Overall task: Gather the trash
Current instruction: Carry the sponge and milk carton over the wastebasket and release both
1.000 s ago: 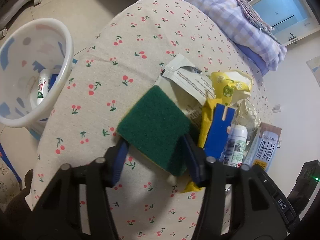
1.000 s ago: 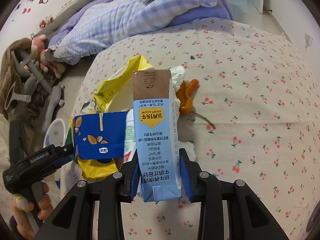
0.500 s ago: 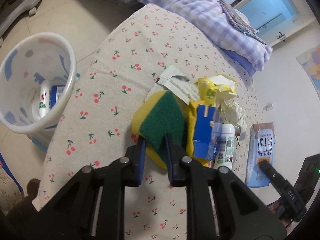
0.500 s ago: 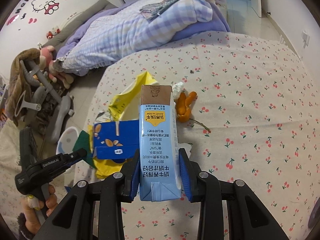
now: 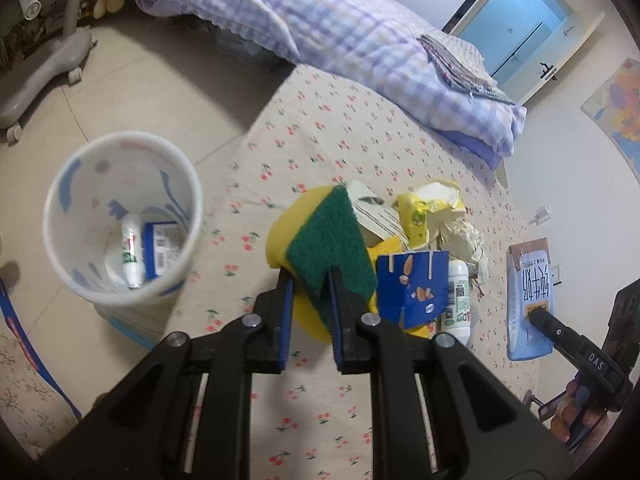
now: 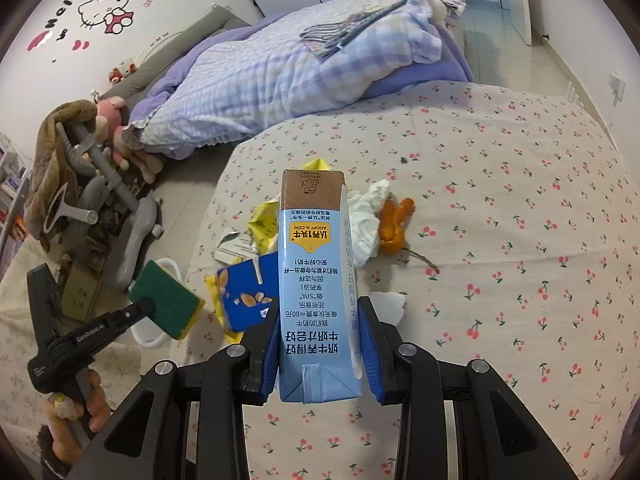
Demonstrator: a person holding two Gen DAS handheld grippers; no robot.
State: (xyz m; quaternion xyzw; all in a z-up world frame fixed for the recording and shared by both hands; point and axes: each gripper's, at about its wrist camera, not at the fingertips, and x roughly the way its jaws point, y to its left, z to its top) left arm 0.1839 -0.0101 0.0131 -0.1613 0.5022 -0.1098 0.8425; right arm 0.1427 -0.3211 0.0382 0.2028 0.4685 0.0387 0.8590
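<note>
Bin (image 5: 60,216): 2 items, 1 white bottle (image 5: 130,252), 1 blue packet (image 5: 160,248).
Left gripper (image 5: 310,284) pinches 1 sponge (image 5: 324,240); right gripper (image 6: 318,332) clamps 1 milk carton (image 6: 314,280).

Far ahead of the fingers lies a bed under a lilac-and-white checked quilt (image 6: 280,76), with a folded striped cloth (image 6: 352,30) on top of it. A Hello Kitty wall sticker (image 6: 106,2) sits high on the wall to the upper left of the fingers. Left of the fingers, on the tiled floor (image 5: 132,92), stands a grey wheeled chair base (image 5: 44,64), with a brown garment (image 6: 52,152) draped over the frame and plush toys (image 6: 120,136) beside it. A cherry-print cloth (image 6: 520,208) spreads beneath and right of the fingers. A wall socket (image 6: 616,84) shows far right, and a map poster (image 5: 616,100) hangs on the wall.
</note>
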